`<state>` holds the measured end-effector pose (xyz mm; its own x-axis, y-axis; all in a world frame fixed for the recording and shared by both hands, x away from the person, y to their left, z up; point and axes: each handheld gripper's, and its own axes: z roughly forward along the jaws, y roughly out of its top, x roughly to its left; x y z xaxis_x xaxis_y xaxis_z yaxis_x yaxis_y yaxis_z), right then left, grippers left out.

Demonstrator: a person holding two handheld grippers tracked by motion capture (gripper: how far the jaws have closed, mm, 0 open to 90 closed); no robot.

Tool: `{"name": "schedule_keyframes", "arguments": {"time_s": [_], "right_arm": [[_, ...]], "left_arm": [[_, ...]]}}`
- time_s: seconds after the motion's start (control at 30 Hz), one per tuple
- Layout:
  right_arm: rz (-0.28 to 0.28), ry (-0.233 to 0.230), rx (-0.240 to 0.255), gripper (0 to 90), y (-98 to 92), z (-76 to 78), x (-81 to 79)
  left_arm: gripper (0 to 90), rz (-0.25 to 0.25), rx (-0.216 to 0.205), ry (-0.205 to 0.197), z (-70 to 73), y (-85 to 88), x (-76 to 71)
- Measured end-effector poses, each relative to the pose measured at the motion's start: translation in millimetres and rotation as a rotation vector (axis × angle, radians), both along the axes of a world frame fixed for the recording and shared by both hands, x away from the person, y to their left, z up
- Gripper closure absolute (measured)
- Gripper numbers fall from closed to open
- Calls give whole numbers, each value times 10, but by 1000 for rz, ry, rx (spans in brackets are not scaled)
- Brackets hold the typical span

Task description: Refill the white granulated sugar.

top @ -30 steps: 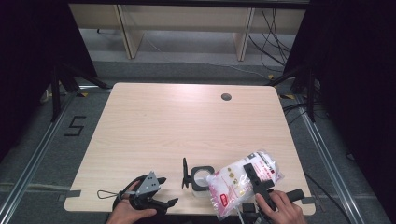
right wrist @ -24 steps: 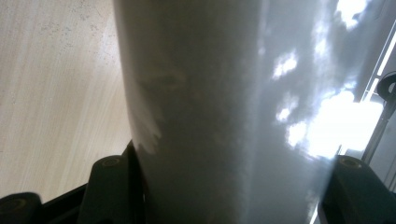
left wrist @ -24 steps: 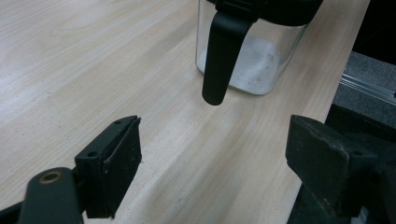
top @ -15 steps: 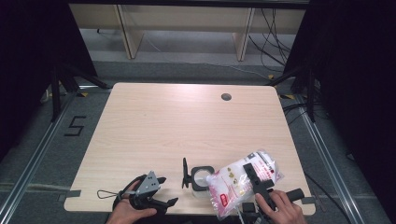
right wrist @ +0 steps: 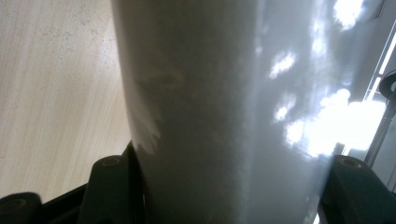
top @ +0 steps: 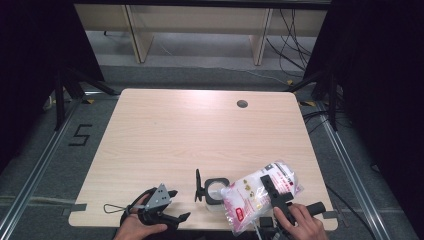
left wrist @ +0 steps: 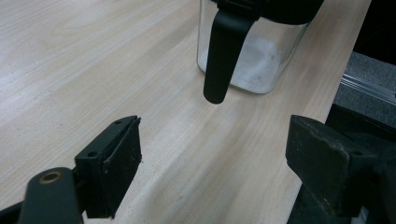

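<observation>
A clear glass jar point(top: 216, 193) stands near the table's front edge, its black hinged lid point(top: 198, 185) swung open to the left. In the left gripper view the jar point(left wrist: 252, 51) holds a little white powder, and a black lid clasp point(left wrist: 223, 51) hangs down its side. My right gripper point(top: 270, 186) is shut on a plastic bag of white powder point(top: 257, 197), which lies tilted just right of the jar. That bag point(right wrist: 224, 116) spans both jaws of the right gripper point(right wrist: 233, 189). The left gripper point(top: 178, 204) rests open, left of the jar, with nothing between its fingers point(left wrist: 116, 158).
The light wooden table point(top: 190, 130) has a round cable hole point(top: 242, 104) at the back right. Shelving stands on the floor beyond the far edge. Dark curtains flank both sides. A thin cable loop point(top: 114, 207) trails left from the left gripper.
</observation>
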<state>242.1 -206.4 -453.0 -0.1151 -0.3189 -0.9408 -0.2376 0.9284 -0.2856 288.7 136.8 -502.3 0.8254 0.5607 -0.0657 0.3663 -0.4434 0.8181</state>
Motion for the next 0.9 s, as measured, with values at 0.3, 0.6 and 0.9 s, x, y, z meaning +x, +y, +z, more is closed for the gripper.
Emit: {"name": "schedule_keyframes", "arguments": {"time_s": [0.3, 0.6, 0.9], "right_arm": [[8, -7, -4, 429, -9, 13, 7], [0, 4, 10, 429, -14, 2, 6], [2, -4, 18, 430, -17, 6, 1]], "left_arm": [[178, 15, -15, 22, -9, -13, -12], [177, 2, 3, 15, -4, -1, -16], [178, 14, -10, 28, -6, -12, -21]]}}
